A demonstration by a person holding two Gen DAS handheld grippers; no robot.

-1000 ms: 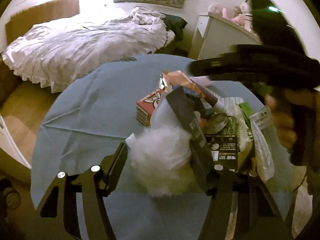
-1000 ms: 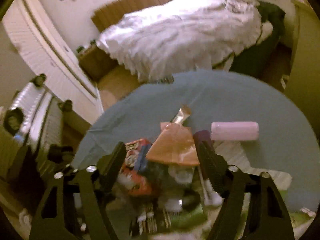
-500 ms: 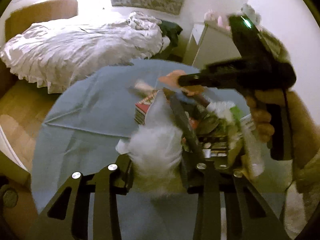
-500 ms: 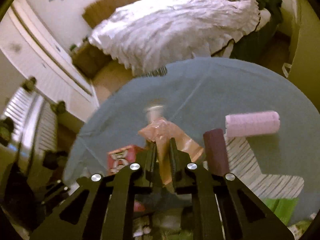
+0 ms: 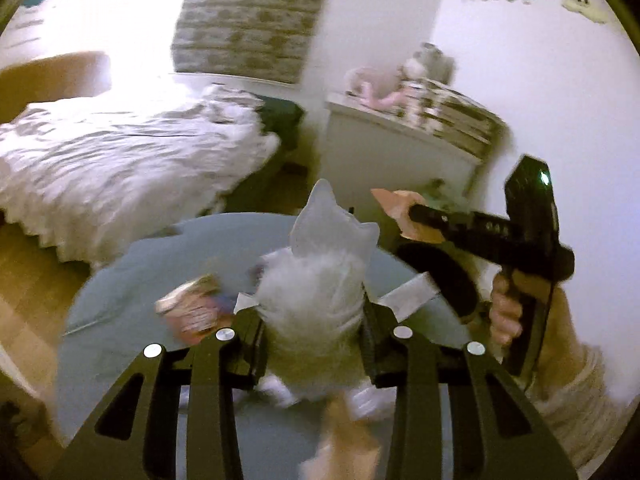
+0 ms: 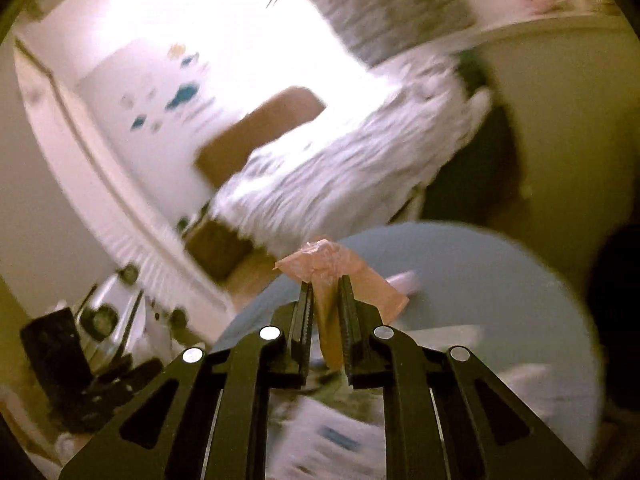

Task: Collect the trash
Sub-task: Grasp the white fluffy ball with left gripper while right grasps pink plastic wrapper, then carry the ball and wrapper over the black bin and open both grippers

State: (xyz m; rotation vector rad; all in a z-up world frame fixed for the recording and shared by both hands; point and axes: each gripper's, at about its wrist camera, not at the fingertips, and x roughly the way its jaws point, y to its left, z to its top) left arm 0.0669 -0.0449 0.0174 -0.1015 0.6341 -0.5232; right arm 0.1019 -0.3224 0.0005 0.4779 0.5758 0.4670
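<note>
My left gripper (image 5: 312, 312) is shut on a crumpled white plastic bag (image 5: 316, 280) and holds it above the round table with the blue cloth (image 5: 120, 304). My right gripper (image 6: 325, 300) is shut on an orange-pink wrapper (image 6: 320, 260), lifted off the table. In the left wrist view the right gripper (image 5: 412, 212) is held high at the right with the wrapper (image 5: 396, 202) in its tips. A red and pink packet (image 5: 192, 308) lies on the cloth at the left. Blurred trash (image 6: 320, 432) lies below my right gripper.
A bed with white bedding (image 5: 120, 152) stands beyond the table. A white dresser (image 5: 400, 152) with toys on top is at the back right. A white radiator (image 6: 132, 256) and dark items (image 6: 80, 380) are at the left on the floor.
Both grippers have risen from the trash pile with their loads, the left with the white bag, the right with the orange wrapper. Both views have tilted up and blurred.
</note>
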